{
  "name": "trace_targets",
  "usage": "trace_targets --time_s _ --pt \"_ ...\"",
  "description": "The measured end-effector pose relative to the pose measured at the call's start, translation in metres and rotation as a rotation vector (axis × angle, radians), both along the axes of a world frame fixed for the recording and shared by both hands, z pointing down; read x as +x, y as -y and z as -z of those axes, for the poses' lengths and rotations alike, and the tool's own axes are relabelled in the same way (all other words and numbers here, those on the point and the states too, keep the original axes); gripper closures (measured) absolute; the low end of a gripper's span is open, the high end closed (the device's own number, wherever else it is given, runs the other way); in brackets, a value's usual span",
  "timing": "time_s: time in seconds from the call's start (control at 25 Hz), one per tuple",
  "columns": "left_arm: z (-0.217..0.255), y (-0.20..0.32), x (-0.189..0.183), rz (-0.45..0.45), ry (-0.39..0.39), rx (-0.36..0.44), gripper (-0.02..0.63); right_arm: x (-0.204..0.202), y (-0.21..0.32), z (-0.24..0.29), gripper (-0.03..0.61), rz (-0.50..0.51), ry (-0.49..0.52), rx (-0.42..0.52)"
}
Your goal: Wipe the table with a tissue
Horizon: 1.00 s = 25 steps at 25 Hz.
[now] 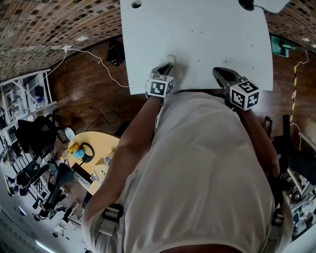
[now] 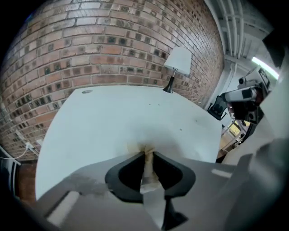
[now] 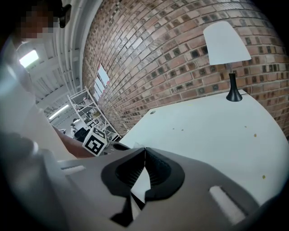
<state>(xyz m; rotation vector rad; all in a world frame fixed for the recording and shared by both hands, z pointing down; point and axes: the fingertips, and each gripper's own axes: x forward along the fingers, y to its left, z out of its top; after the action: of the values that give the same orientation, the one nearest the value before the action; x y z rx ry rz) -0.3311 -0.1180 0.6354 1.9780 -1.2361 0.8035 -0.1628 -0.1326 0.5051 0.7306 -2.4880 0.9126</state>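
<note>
The white table (image 1: 197,34) fills the top of the head view. A crumpled white tissue (image 2: 134,143) lies pressed on it near the front edge, and it is small in the head view (image 1: 171,59). My left gripper (image 1: 167,65) points down onto the table, shut on the tissue, and a strip of tissue runs between its pads (image 2: 148,155). My right gripper (image 1: 220,73) hovers at the front edge to the right. In its own view the right gripper (image 3: 145,149) has its tips touching, with nothing between them. The left gripper's marker cube (image 3: 95,144) shows at that view's left.
A white-shaded lamp (image 2: 177,62) on a black stem stands at the table's far side by the brick wall (image 2: 113,40). A small hole (image 1: 136,4) sits in the far left corner. Lower left, a round yellow table (image 1: 98,143) holds clutter, and cables (image 1: 98,62) cross the wooden floor.
</note>
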Motion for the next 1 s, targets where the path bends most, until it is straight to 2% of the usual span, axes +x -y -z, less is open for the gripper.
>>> trace_targets --time_s 0.12,0.2,0.28,0.4,0.56,0.68,0.8,1.0 --pt "0.016 0.0 0.01 0.001 -0.075 -0.03 0.547 0.0 0.0 0.001 0.571 -0.015 0.015 -0.007" --pt "0.022 0.002 0.003 0.063 -0.15 -0.023 0.545 0.0 0.002 0.003 0.571 -0.032 0.032 -0.011" --pt "0.035 0.005 -0.015 0.157 -0.196 0.032 0.543 0.004 0.004 0.005 0.571 -0.05 0.039 -0.014" --pt "0.048 -0.001 -0.055 0.264 -0.159 0.102 0.543 0.009 0.005 0.004 0.57 -0.073 0.039 -0.017" --pt "0.038 -0.02 -0.103 0.358 -0.055 0.082 0.543 0.013 0.003 0.002 0.569 -0.088 0.043 -0.024" --pt "0.017 -0.03 -0.111 0.356 -0.005 0.042 0.543 0.018 0.005 0.002 0.571 -0.108 0.045 -0.025" --pt "0.004 -0.029 -0.098 0.318 0.01 0.036 0.543 0.021 0.01 0.003 0.571 -0.127 0.044 -0.023" --pt "0.004 -0.017 -0.036 0.13 -0.021 0.025 0.543 0.025 0.008 0.001 0.569 -0.154 0.026 -0.034"
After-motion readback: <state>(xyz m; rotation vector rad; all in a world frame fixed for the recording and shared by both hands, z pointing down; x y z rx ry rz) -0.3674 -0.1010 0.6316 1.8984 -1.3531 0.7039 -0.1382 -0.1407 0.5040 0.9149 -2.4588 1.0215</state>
